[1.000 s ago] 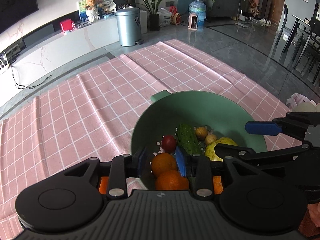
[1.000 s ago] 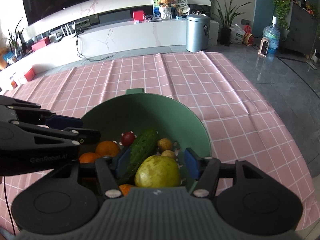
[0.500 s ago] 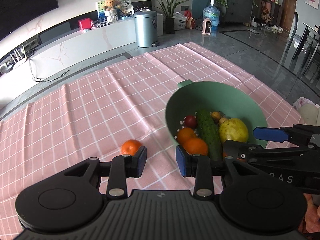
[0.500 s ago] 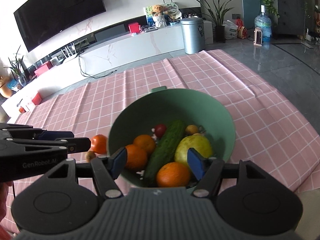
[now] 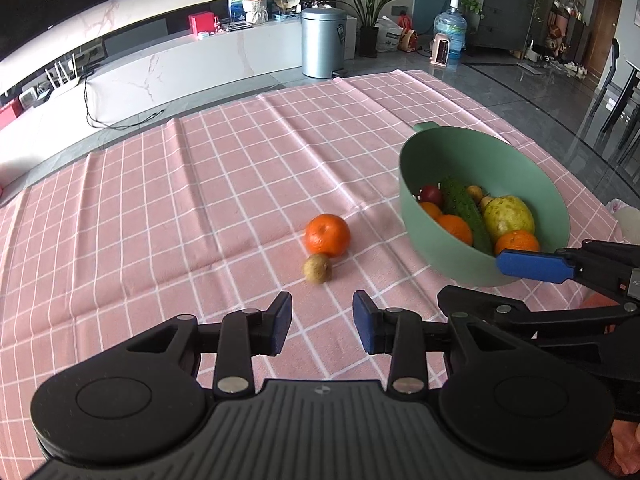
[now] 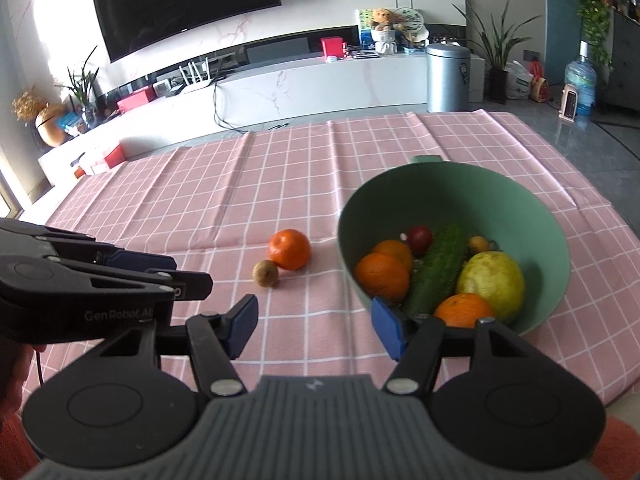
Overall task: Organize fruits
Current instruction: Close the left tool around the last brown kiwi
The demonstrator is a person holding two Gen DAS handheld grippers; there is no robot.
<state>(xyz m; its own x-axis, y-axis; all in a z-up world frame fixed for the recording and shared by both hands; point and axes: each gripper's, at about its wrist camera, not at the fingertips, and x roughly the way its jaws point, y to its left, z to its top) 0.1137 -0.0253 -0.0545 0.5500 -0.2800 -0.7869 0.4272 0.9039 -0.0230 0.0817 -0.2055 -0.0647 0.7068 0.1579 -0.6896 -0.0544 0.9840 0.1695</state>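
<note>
Hovering spread and empty, my left gripper (image 5: 322, 326) and right gripper (image 6: 314, 330), its jaws just narrowed, flank the green bowl (image 6: 516, 208)'s near side.

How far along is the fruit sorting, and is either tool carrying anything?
Mostly done, it seems: the green bowl already holds three oranges, a cucumber, a yellow-green pear and smaller fruit. In hand: nothing; the left tool and right tool are both open and empty. Left: a tangerine and a small brown fruit touching it on the pink checked cloth.
</note>
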